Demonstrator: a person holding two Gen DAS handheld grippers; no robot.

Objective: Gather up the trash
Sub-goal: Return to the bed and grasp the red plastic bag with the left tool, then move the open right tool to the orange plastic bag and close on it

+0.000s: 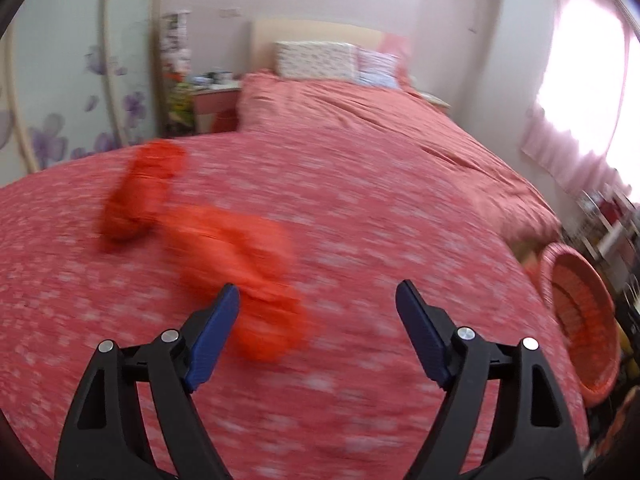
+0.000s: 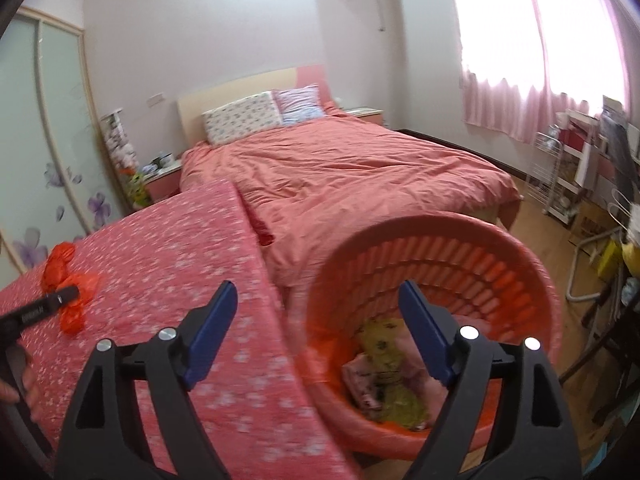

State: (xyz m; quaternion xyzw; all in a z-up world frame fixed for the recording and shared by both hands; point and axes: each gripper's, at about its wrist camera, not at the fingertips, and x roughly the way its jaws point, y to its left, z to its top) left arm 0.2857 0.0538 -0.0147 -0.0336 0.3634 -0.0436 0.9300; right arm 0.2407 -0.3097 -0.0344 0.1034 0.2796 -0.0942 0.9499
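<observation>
Two crumpled orange plastic bags lie on the table's pink floral cloth: one bag farther left, the other bag just ahead of my left gripper's left finger. My left gripper is open and holds nothing. The pink slatted basket stands off the table's right edge. In the right wrist view my right gripper is open and empty over the basket's near rim. Yellow-green and pink wrappers lie inside. The orange bags show at far left beside a black finger of the left gripper.
A bed with a salmon quilt and two pillows lies beyond the table. A wardrobe with flower decals stands left, with a nightstand next to it. A white wire rack and clutter fill the right wall under the curtained window.
</observation>
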